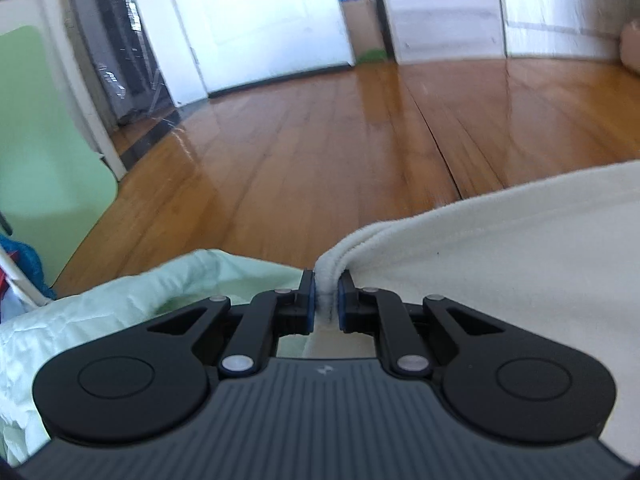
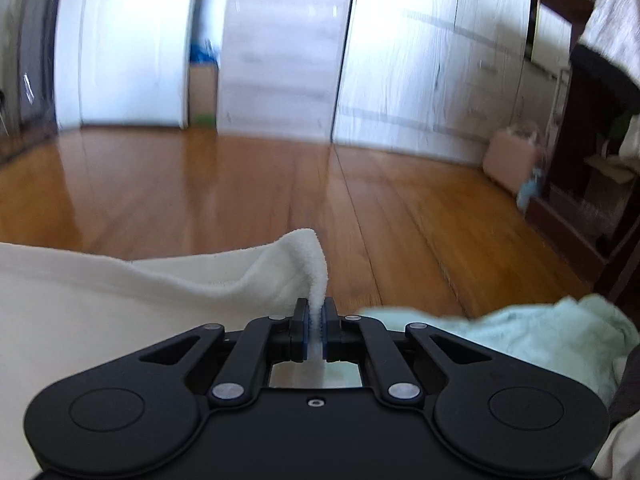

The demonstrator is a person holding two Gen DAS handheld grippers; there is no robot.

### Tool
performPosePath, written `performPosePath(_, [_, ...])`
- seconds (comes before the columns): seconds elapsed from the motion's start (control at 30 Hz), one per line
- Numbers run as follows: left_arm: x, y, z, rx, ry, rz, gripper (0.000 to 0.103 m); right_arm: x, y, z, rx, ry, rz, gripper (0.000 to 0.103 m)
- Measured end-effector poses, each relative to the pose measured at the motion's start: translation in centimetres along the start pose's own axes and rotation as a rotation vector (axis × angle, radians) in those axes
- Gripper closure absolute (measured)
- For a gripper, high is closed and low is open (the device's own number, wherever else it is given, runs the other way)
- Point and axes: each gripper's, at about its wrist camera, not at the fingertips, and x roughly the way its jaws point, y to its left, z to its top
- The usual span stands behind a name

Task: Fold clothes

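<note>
A cream garment (image 1: 500, 248) is held up above a wooden floor (image 1: 320, 140), stretched between two grippers. The left gripper (image 1: 324, 300) is clamped on a doubled hem; the right gripper (image 2: 318, 328) is pinched on a corner. Only thin edges are gripped, so a tug could slip one free and spoil the fold. A green cloth (image 2: 520, 332) lies below.

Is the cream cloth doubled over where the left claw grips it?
Yes: two stacked hemmed edges of the cream cloth run into the shut left claw.
</note>
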Motion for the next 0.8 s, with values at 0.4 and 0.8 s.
performPosePath(0.4, [-6.1,3.1,-0.8,-0.272,0.096,0.031,0.035,-2.1,0.9,-0.9,-0.115,0.064,-0.095,0.040])
performPosePath(0.8, [-15.2,3.9,-8.1,-0.416,0.241,-0.111,0.031,-8.4,-1.6,-1.6,0.490,0.400,0.373,0.038])
